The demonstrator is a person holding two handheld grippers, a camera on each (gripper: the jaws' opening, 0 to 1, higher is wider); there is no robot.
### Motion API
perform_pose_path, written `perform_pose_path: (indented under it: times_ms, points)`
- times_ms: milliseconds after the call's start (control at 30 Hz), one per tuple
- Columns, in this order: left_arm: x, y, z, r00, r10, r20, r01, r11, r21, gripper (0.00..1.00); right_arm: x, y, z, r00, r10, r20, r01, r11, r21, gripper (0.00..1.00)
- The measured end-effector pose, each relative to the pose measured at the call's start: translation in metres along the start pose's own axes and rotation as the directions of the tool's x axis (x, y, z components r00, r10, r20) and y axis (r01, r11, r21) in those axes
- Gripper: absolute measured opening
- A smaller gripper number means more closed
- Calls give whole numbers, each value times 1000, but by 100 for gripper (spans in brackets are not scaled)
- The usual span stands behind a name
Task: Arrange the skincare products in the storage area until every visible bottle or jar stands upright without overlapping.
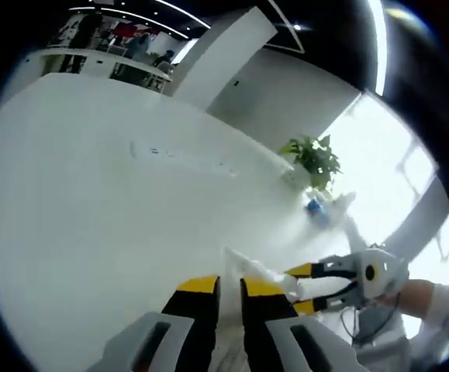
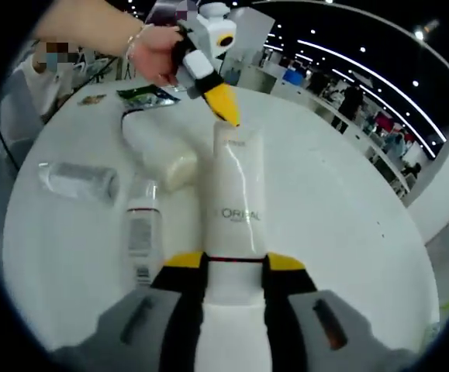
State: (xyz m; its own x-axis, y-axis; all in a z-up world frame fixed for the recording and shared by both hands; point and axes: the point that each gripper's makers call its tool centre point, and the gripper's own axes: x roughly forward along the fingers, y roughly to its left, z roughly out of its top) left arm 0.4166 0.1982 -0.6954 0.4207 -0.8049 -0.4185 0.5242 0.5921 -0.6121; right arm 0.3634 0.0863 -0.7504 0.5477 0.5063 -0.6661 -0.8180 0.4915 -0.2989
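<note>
My right gripper (image 2: 236,265) is shut on a white L'Oreal tube (image 2: 236,194), which points away from it over the white round table (image 2: 348,217). The left gripper (image 2: 226,108), held by a hand (image 2: 153,56), comes down with its yellow tips together at the tube's far end. In the left gripper view my own jaws (image 1: 230,285) stand almost closed with nothing between them; the tube (image 1: 259,270) lies just past them, held by the right gripper (image 1: 305,285). A white bottle (image 2: 160,159), a clear tube (image 2: 77,180) and a small white bottle (image 2: 140,236) lie on their sides to the left.
A green packet (image 2: 148,95) and a small flat item (image 2: 92,99) lie at the table's far side. A potted plant (image 1: 315,159) and a blue object (image 1: 314,208) stand beyond the table (image 1: 92,217). People move about in the hall behind.
</note>
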Motion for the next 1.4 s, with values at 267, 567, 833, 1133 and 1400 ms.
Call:
perform_pose_path:
  times_ms: [267,567,833,1133,1400]
  points:
    - [4,-56,15,994,-95,52,91,992,82,9,-2,0,-1,998,-56,24,55,997,53,29]
    - [15,-110,22,999,-45,-7,45,938,344,11,-9,-3,-9,992,-117,54,103,971,214,30]
    - [30,-174,3,996,-91,-18,84,797,599,11,-14,7,-20,991,-112,66,81,926,368,30]
    - [39,-180,-11,997,-34,-69,72,727,683,9,-14,10,-24,997,-72,15,59,906,419,30]
    - [41,-175,-14,991,-22,-130,103,746,658,10,-43,-4,15,983,-21,182,-48,930,365,32]
